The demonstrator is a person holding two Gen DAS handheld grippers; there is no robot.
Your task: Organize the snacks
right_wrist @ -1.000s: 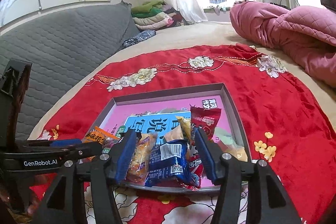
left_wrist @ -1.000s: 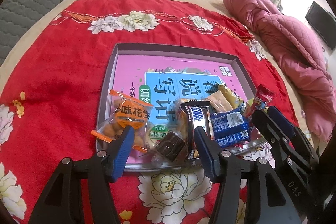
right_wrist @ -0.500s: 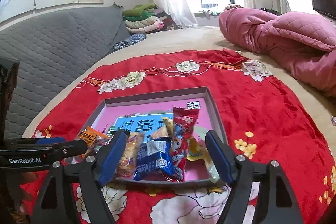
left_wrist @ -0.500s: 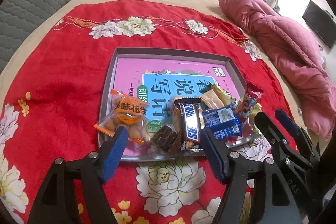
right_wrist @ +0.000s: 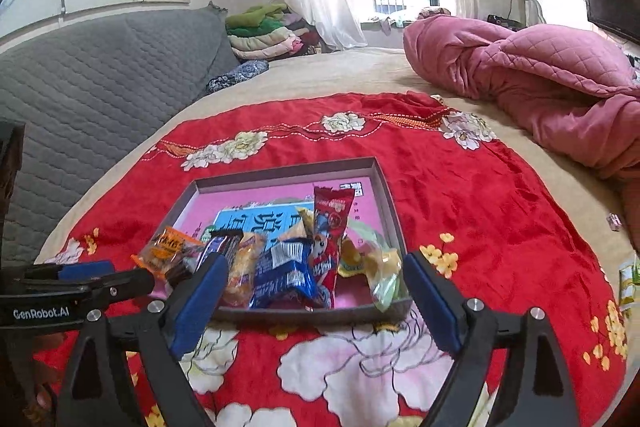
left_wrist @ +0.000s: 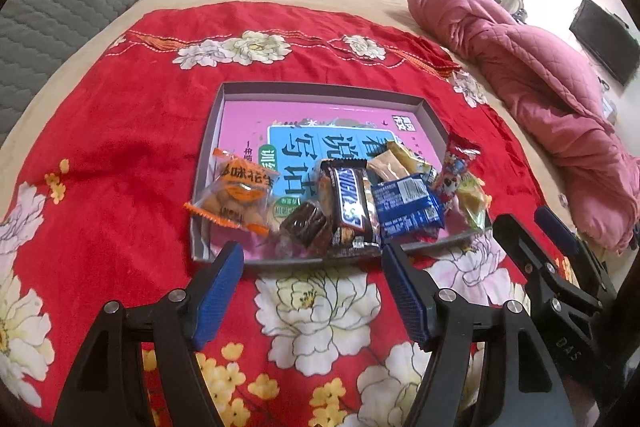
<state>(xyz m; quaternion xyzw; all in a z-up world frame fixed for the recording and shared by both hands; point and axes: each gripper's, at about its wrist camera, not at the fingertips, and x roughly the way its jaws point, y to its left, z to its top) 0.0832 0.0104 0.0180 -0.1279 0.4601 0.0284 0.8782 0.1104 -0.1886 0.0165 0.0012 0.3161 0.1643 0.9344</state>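
**Snack tray status: both claws clear of the tray**

The grey tray (left_wrist: pixel 208 163) lies on a red floral cloth (left_wrist: pixel 112 131) spread over a bed. A pink and blue printed sheet lines the tray floor. All visible snacks are grouped along the tray's near edge.

Snack positions, left wrist view, left to right:
- Orange peanut packet (left_wrist: pixel 234 197), overlapping the tray's left wall.
- Dark brown wrapped sweet (left_wrist: pixel 306 227), just beside the peanut packet.
- Snickers bar (left_wrist: pixel 352 203), lying lengthwise, touching the brown sweet.
- Blue packet (left_wrist: pixel 408 205), touching the bar's right side.
- Red packet (left_wrist: pixel 454 171), leaning against the right wall.
- Yellow-green packet (left_wrist: pixel 472 201), at the near right corner.

Left claw (left_wrist: pixel 316 291): jaws apart, nothing between them, positioned over the cloth just short of the tray's near wall.

Right claw (right_wrist: pixel 314 307): jaws opening and wide apart, nothing gripped. It is positioned over the cloth in front of the tray's near wall. In the right wrist view the blue packet (right_wrist: pixel 282 275) and red packet (right_wrist: pixel 328 235) appear beyond the gap, clear of both pads.

A pink quilt (right_wrist: pixel 540 75) lies bunched on the bed, well apart from the tray.
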